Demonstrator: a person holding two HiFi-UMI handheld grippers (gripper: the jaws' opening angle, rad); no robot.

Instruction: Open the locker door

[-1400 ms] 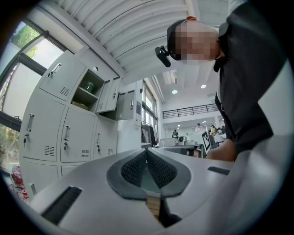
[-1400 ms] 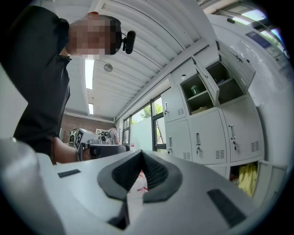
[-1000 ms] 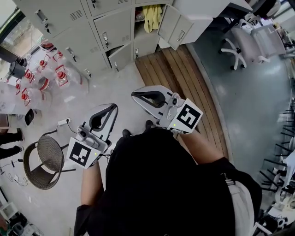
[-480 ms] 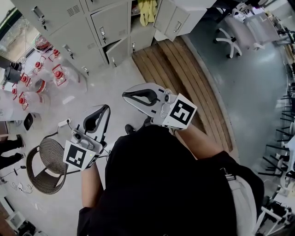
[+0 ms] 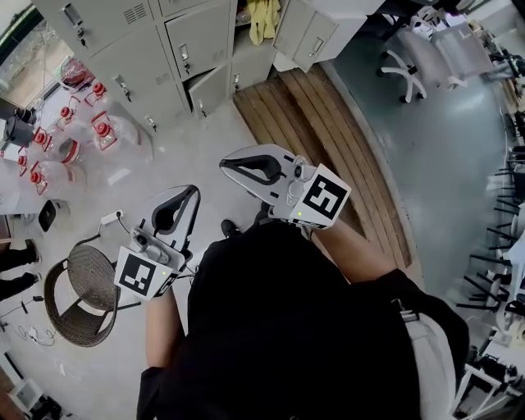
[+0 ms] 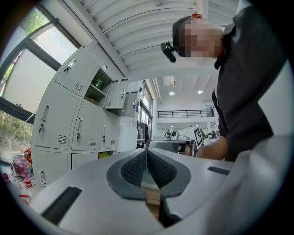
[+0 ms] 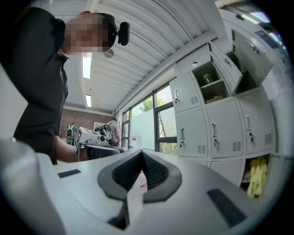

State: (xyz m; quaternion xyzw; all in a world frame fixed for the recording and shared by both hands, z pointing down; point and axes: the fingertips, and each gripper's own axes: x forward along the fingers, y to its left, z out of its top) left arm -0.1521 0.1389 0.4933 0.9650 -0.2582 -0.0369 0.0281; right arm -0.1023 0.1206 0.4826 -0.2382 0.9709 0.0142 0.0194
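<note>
I am looking down on a pale floor (image 5: 205, 156) in a large room. A bank of grey lockers (image 5: 123, 49) stands well ahead of both grippers. A strip of wooden planks (image 5: 328, 123) runs from the foot of the lockers back past the outer side of the right gripper, and a white office chair (image 5: 408, 78) sits far off beyond it.

Most doors are closed. One low locker door (image 5: 209, 90) stands ajar, ahead of the grippers and well apart from them. An upper compartment ahead of the right gripper is open, with a yellow cloth (image 5: 262, 18) hanging inside.

Out from the left gripper's outer side there is a wicker chair (image 5: 78, 283), and further ahead a cluster of clear jugs with red caps (image 5: 98, 131).

The left gripper (image 5: 197, 189) is clenched, its ribbed pads (image 6: 135, 167) pressed together. The right gripper (image 5: 223, 166) is clenched the same way, pads (image 7: 126, 174) meeting at the tip. Both point at the lockers and touch nothing.
</note>
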